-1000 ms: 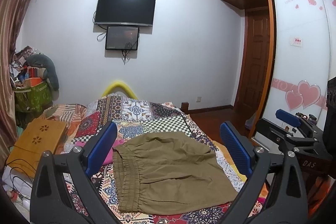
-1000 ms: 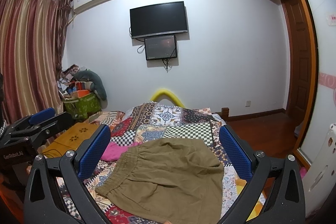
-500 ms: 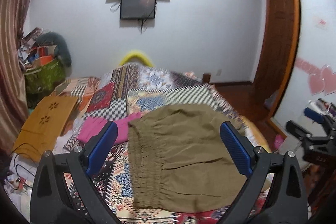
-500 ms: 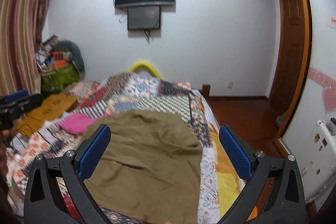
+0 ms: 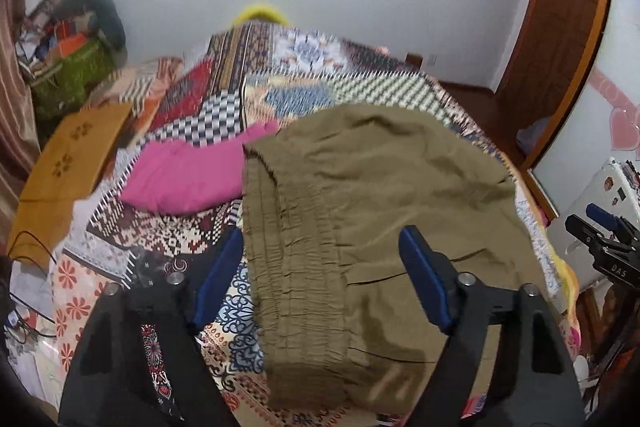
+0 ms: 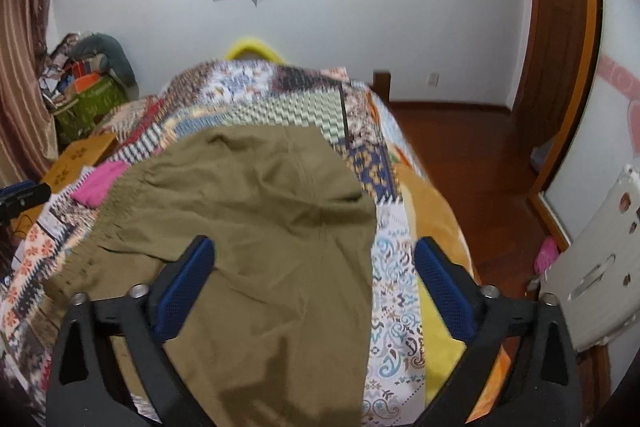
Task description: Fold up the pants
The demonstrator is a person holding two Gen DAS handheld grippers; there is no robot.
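The olive pants point(image 5: 360, 227) lie flat on the patchwork bed point(image 5: 224, 115), already doubled up into a squarish bundle by the look of it, directly under and ahead of both tools. The left hand-held gripper point(image 5: 320, 279) hangs with its blue pads spread wide and nothing between them. The elastic waistband point(image 5: 288, 267) runs straight away from it, lying just inside its left finger, so that gathered edge is the part nearest this hand.

The right hand-held gripper point(image 6: 316, 287) is likewise spread wide and empty. It hovers over the opposite side of the cloth: the pants' plain right-hand edge point(image 6: 370, 267) passes between its two fingers, with bare bedspread showing under its right finger. Whether either tool touches the fabric I cannot tell; the near cloth is blurred.

So the garment's waistband edge and its opposite edge both run away from the grippers, one edge under each hand. My guess is the coming move is a two-handed pinch, left on the waistband side, right on the far side. A pink cloth point(image 5: 188, 179) lies ahead and to the left of the left gripper, touching the waistband's far corner; it could get dragged along.
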